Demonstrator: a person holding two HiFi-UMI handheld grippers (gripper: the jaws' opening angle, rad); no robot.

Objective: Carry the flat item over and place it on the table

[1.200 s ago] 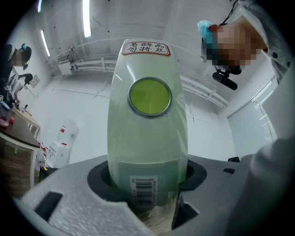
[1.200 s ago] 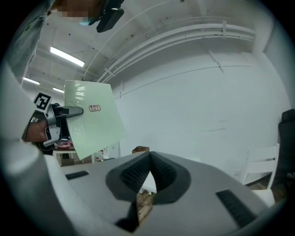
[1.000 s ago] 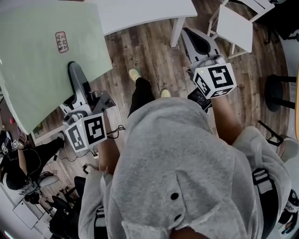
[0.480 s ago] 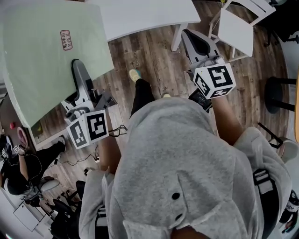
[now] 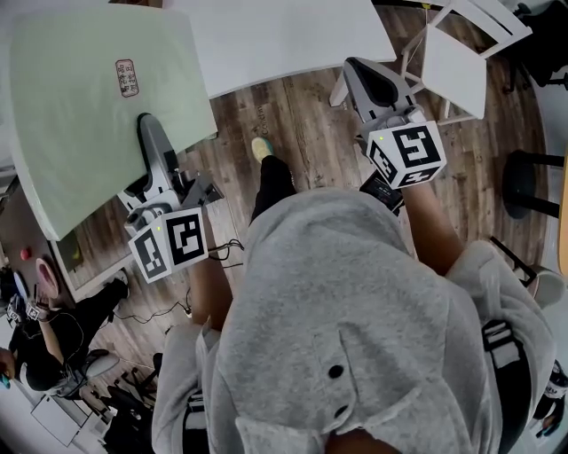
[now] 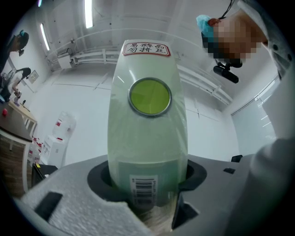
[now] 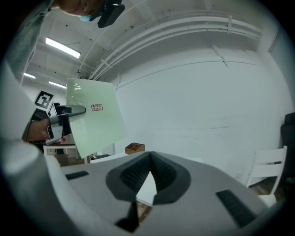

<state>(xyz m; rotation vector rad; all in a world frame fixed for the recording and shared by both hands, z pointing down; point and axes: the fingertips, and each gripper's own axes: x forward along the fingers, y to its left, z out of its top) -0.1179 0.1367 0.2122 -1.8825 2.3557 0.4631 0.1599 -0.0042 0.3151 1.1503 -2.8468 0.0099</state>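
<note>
Both grippers sit closer to the white table (image 5: 284, 35) at 12 o'clock than before. Meanwhile the left gripper (image 5: 149, 142) clamps the green flat item (image 5: 89, 115) at 10 o'clock; the right gripper (image 5: 371, 84) is closed on nothing. I'd keep it level crossing the edge.

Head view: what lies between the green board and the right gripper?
In the head view, wood floor and the person's shoe lie between the green board and the right gripper; the white table borders it.

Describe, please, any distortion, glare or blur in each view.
Head view: sharp, evenly lit, fisheye curving the white table. Left gripper view: wide-angle bulges the green panel; ceiling lights glare. Right gripper view: dark round vignette, near jaws soft.
</note>
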